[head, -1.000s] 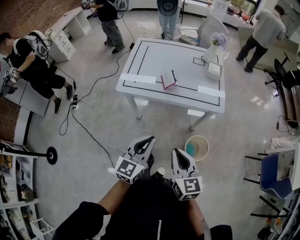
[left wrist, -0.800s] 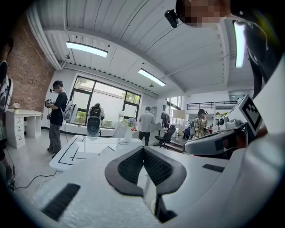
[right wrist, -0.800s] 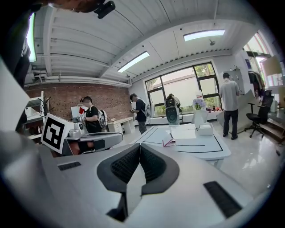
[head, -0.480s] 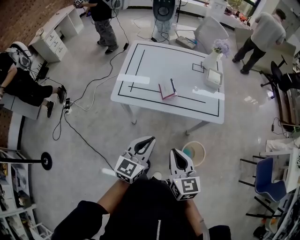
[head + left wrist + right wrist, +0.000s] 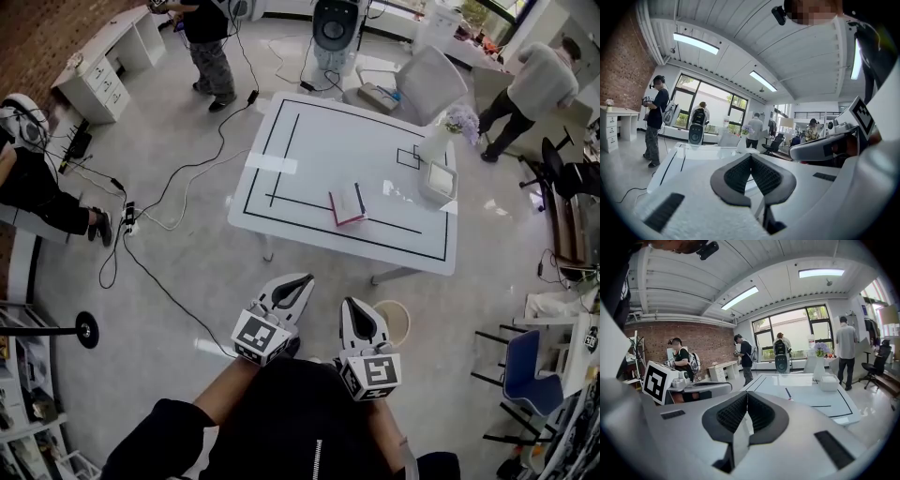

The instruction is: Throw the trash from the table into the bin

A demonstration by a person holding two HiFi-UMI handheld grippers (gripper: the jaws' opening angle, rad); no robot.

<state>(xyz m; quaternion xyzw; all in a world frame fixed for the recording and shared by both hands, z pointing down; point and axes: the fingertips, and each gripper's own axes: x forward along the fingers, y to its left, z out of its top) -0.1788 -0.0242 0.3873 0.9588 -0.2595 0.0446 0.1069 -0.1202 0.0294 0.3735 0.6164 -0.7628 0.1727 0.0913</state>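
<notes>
The left gripper (image 5: 296, 281) and the right gripper (image 5: 352, 306) hover short of the white black-lined table (image 5: 309, 159), each with its jaws pressed together on nothing. A pink-edged white booklet (image 5: 348, 203) lies near the table's front edge. The round beige bin (image 5: 405, 315) stands on the floor below the table's front right corner.

- White worktop (image 5: 309, 150) ringed by a black tape line, standing on a pale glossy floor (image 5: 169, 309).
- Toward 5 o'clock from the middle, near the front line: an open booklet (image 5: 348, 203) with a dark pen along it.
- At 3 o'clock, by the edge: a white box (image 5: 438, 181).
- At 2 o'clock, just behind the box: a white vase (image 5: 433, 145) of pale flowers.
- At 9 o'clock: a white tape patch (image 5: 270, 165) across the line.
- On the floor at 5 o'clock, off the front corner: a round bin (image 5: 409, 316).
- On the floor at 9 o'clock: black cables (image 5: 187, 178).
</notes>
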